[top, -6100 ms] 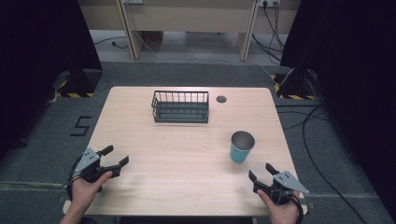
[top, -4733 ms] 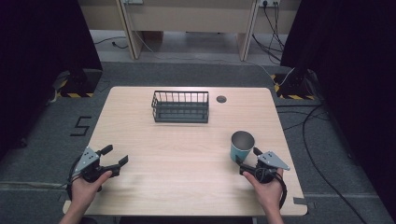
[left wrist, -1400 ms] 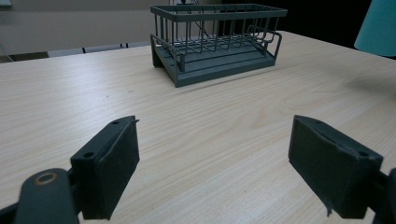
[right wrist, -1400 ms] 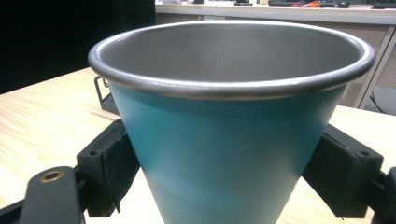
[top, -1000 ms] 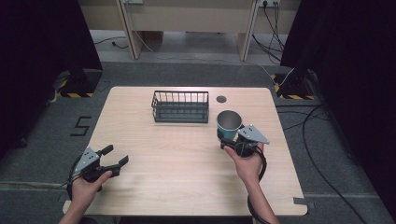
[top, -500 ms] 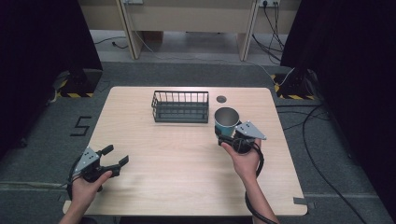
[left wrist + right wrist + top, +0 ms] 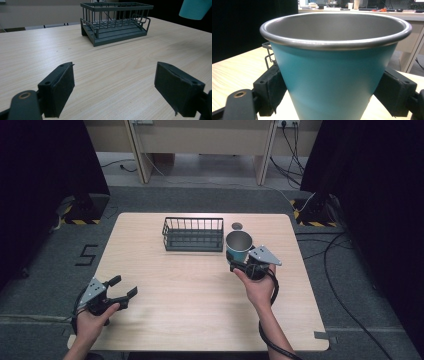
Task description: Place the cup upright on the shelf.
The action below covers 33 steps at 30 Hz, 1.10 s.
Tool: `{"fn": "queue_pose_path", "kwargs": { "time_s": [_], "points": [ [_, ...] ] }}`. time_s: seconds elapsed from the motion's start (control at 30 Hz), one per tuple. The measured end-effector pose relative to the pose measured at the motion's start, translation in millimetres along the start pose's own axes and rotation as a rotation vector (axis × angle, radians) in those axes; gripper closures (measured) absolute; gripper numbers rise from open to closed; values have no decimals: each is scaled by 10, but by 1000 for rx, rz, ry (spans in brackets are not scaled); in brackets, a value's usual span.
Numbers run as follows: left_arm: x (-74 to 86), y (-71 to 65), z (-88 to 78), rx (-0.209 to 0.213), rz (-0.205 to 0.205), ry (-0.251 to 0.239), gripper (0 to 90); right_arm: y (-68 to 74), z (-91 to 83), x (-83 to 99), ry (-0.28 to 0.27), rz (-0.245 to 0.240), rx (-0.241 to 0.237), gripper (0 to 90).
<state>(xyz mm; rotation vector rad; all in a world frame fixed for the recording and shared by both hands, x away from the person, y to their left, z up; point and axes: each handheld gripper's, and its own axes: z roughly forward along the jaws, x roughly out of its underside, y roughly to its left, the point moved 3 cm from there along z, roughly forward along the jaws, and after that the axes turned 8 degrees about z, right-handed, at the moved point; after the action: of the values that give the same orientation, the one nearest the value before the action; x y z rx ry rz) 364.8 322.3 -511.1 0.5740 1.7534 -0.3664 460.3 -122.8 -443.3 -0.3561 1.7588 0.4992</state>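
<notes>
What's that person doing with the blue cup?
A person holds a gripper in each hand. The right gripper has its fingers clamped on the sides of a teal metal cup, lifted off the wooden table, just right of the wire basket. The cup is upright and looks empty. The left gripper rests open near the table's front left corner, holding nothing.

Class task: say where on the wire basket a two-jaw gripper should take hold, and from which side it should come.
Grip the wire basket by its top rim wire on a long side, coming from above. The thin rim fits between jaws; the whole body looks too wide.
</notes>
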Motion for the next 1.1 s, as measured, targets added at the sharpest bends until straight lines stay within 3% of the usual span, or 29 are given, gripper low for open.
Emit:
{"fn": "queue_pose_path", "kwargs": {
  "time_s": [0.6,1.1],
  "points": [
    [-5,-24,43,11,13,2,159,81,160,-212,-49,12,-15,186],
    [-5,-23,31,15,12,-1,160,242,457,-260,-24,4,-40,186]
  ]
}}
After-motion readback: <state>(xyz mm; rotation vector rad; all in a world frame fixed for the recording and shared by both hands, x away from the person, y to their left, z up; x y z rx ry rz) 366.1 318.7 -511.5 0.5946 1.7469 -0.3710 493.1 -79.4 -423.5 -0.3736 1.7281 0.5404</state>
